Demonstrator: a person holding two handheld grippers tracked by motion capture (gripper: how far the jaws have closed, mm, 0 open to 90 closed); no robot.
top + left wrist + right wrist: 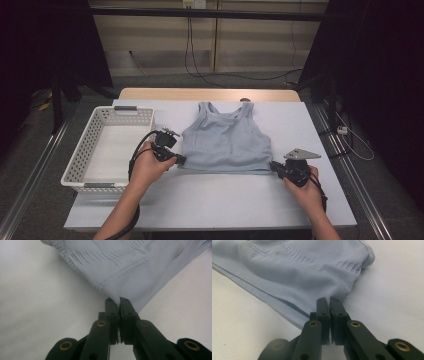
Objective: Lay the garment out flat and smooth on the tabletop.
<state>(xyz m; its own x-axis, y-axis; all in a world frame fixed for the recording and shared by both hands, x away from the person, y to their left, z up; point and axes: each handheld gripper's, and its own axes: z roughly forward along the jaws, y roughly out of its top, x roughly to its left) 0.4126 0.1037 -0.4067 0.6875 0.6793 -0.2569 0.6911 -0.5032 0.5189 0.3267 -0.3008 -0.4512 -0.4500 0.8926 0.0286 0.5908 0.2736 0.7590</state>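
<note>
A pale blue top lies flat mid-table, its hem corners pinched tight by the left gripper and right gripper. A white basket sits at the table's left edge; dark curtains surround the room.

Ribbed knit cloth top, matt white tabletop, perforated plastic basket.
</note>
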